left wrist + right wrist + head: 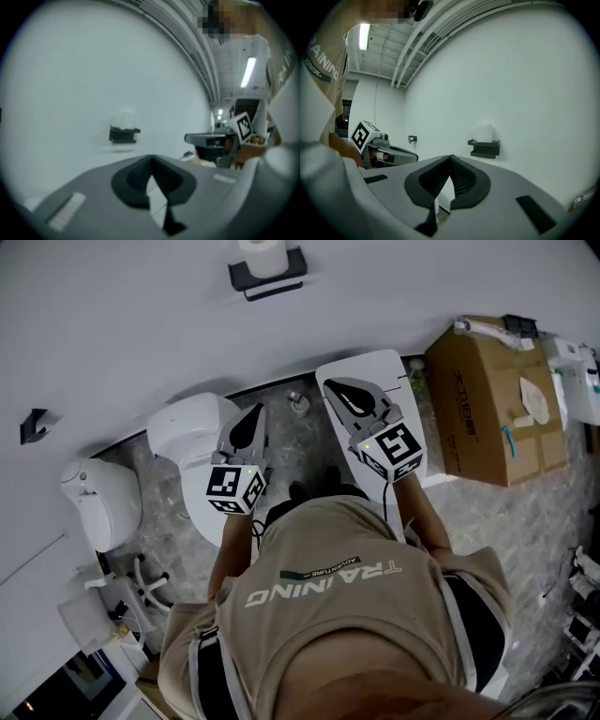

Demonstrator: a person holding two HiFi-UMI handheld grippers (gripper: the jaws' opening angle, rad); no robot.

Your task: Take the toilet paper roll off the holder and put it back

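1. At the far left of the head view, a small dark hook (pixel 33 425) is fixed to the white wall (pixel 141 324). The right gripper view shows it too, tiny and distant.
2. Right of the hook, a white toilet (pixel 192 432) stands against the wall. Only the head view shows it.
3. The left gripper (pixel 255 413) points at the wall, seen from above with its marker cube (pixel 234 488) nearest the person. Its own view shows the jaws pressed together with nothing between them.
4. The toilet paper roll (pixel 263 254) stands upright on its black holder (pixel 267 276), mounted on the wall and well apart from both grippers. The head view cuts off the top of the roll at the frame edge. Both gripper views show it whole from the side, pale against the wall.
5. The right gripper (pixel 335 386) also points at the wall, just beside the left one. Its own view shows its jaws pressed together and empty. Each gripper view catches the other gripper at its edge.
6. At the far right, a cardboard box (pixel 492 409) sits on the floor (pixel 309 442). It is seen plainly only in the head view.
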